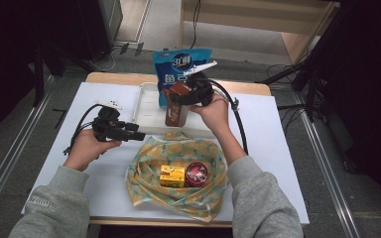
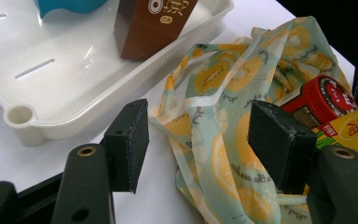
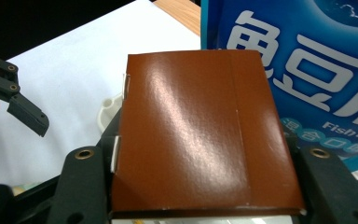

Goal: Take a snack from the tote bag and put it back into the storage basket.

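Observation:
My right gripper (image 1: 184,94) is shut on the top of a brown carton (image 1: 177,105), whose glossy brown face (image 3: 200,140) sits between the jaws. The carton leans slightly with its base low inside the white tray (image 1: 146,106). I cannot tell whether the base touches the floor of the tray (image 2: 65,88). A blue snack bag (image 1: 178,62) stands in the tray just behind the carton, and its white lettering (image 3: 307,70) is close by. My left gripper (image 1: 138,135) stands open with nothing between its pads. In its own view, the left gripper (image 2: 207,140) points at the lemon-print cloth (image 2: 223,93).
The lemon-print cloth (image 1: 178,148) lies spread in front of the tray. It holds a yellow box (image 1: 172,176) and a red round tin (image 1: 197,173), which lie side by side. Bare white table (image 1: 278,148) lies on both sides. A cable (image 1: 238,124) trails from the right gripper.

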The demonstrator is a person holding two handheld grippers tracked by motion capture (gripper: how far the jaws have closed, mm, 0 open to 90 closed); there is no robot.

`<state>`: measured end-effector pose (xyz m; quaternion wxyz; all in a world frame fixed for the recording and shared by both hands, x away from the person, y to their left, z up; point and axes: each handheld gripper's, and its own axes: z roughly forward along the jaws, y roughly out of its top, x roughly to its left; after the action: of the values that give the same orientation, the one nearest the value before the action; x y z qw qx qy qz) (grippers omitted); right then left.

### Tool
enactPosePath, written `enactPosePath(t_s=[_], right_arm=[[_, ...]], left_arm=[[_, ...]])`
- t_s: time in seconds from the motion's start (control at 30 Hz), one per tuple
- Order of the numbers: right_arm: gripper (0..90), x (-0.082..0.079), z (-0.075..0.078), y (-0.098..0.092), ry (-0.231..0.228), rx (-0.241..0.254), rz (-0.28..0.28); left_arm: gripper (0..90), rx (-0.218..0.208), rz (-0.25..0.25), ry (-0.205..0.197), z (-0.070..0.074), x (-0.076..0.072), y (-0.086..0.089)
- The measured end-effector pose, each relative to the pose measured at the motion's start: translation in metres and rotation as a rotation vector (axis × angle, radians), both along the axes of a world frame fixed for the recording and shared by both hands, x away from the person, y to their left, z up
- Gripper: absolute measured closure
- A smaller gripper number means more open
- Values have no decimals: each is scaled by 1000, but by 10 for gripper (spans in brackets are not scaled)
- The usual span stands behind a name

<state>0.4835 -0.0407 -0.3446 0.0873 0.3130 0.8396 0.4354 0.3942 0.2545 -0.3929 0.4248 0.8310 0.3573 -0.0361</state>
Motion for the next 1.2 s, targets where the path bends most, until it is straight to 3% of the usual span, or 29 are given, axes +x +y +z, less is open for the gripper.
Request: enactPosePath(t_s=[0.5, 1.2], right_arm=[[442, -7, -1, -13, -5, 2, 9], [442, -23, -13, -53, 4, 6, 19]], left_arm=[[389, 1, 0, 4, 0, 0, 0], [388, 6, 3, 3, -1, 0, 0]])
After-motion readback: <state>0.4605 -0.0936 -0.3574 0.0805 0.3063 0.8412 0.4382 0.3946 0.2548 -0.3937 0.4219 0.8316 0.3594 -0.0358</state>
